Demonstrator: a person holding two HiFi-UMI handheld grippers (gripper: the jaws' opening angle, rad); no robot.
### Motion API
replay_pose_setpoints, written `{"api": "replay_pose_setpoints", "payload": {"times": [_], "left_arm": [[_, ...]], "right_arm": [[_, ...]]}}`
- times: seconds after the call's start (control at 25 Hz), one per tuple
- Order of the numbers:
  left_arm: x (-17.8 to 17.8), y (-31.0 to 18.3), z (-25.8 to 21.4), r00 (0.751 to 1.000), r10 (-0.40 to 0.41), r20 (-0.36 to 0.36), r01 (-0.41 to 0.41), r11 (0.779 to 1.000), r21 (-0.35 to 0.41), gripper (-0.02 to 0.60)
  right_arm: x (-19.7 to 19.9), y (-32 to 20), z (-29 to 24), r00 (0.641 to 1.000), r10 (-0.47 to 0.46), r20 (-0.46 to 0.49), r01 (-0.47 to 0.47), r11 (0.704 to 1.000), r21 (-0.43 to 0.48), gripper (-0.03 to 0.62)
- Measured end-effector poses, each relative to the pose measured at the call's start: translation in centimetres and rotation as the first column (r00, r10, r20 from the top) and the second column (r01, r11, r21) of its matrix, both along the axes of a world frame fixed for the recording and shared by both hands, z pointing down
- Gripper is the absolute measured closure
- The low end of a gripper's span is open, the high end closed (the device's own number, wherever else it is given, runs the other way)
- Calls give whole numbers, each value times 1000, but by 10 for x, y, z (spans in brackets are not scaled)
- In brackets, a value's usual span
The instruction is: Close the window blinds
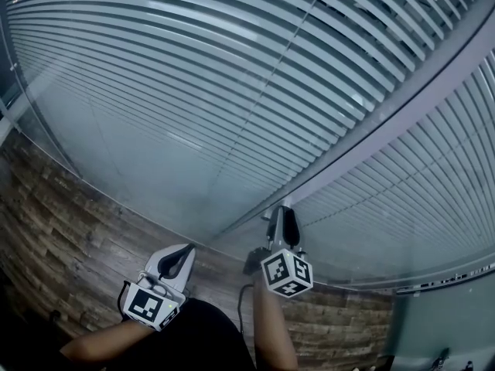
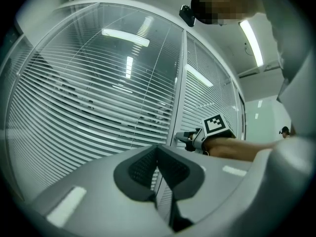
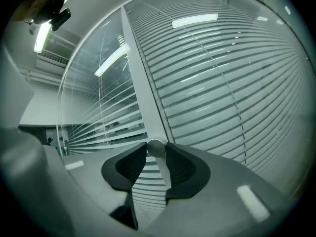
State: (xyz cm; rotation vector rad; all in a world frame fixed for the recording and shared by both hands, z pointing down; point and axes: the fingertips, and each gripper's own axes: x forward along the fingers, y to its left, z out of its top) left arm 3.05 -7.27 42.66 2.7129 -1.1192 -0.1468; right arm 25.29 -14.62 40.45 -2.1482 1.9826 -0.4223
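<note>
A glass partition fills the head view above a wood-plank floor. The horizontal slat blinds sit behind its panes, split into 2 panels by a grey metal post that runs from 2 o'clock down toward 6 o'clock. Gaps show between the slats, most clearly in the panel at 9 o'clock of the right gripper view, so the closing looks unfinished. The right gripper reaches to the foot of that post, and its jaws pinch a small round knob mounted on the post, 1 pad on each side of it. This knob is probably the tilt control. The left gripper hangs at 7 o'clock in the head view, well apart from the glass, with its jaws pressed together on nothing. To do the turn well, the right gripper should be kept square to the post, so the knob stays centred between the pads rather than sliding out at their tips. The wrist should roll about the knob's own axis, without pushing sideways on the post. Watching the slats shows whether the direction is right: the gaps should narrow evenly. If the pads slip on the smooth metal, a re-grip deeper on the knob is better than a harder squeeze.
</note>
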Motion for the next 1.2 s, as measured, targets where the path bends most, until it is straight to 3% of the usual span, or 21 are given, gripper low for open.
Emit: {"api": "replay_pose_setpoints", "payload": {"times": [0.08, 0.2, 0.36, 0.52, 0.64, 0.88, 0.96, 1.0, 1.04, 1.16, 1.2], "left_arm": [[-3, 0, -1, 1000, -5, -2, 4, 1000, -4, 581], [-9, 1, -1, 1000, -13, -3, 13, 1000, -6, 581], [-7, 0, 0, 1000, -9, 3, 9, 1000, -7, 581], [-5, -1, -1, 1000, -2, 6, 2, 1000, -7, 581], [-6, -1, 0, 1000, 4, 9, -4, 1000, -9, 581], [2, 2, 2, 1000, 25, 10, -25, 999, -25, 581], [2, 2, 3, 1000, 30, 8, -29, 999, -24, 581], [2, 2, 3, 999, 32, 5, -32, 999, -25, 581], [2, 2, 3, 999, 33, 3, -33, 999, -28, 581], [3, 1, 3, 1000, 29, 1, -29, 999, -32, 581], [3, 1, 3, 1000, 28, 0, -28, 999, -35, 581]], "right_arm": [[-2, 0, -1, 1000, -8, -22, 8, 1000, -3, 467], [-6, 0, -2, 991, -26, -134, 22, 999, -28, 473], [-5, -2, -1, 941, -48, -334, 26, 997, -71, 502], [-7, -3, -1, 892, -62, -448, 20, 995, -98, 505], [-14, -4, -2, 809, -86, -582, 10, 991, -134, 502], [-17, -2, -3, 571, -132, -810, -35, 982, -185, 500], [-19, -2, -3, 533, -136, -835, -40, 982, -186, 499], [-20, -2, -3, 552, -136, -823, -32, 983, -183, 499], [-21, -2, -4, 603, -132, -786, -15, 984, -177, 500], [-14, 1, -7, 831, -93, -549, 30, 992, -122, 487], [-10, 3, -8, 887, -68, -457, 29, 995, -92, 479]]}}
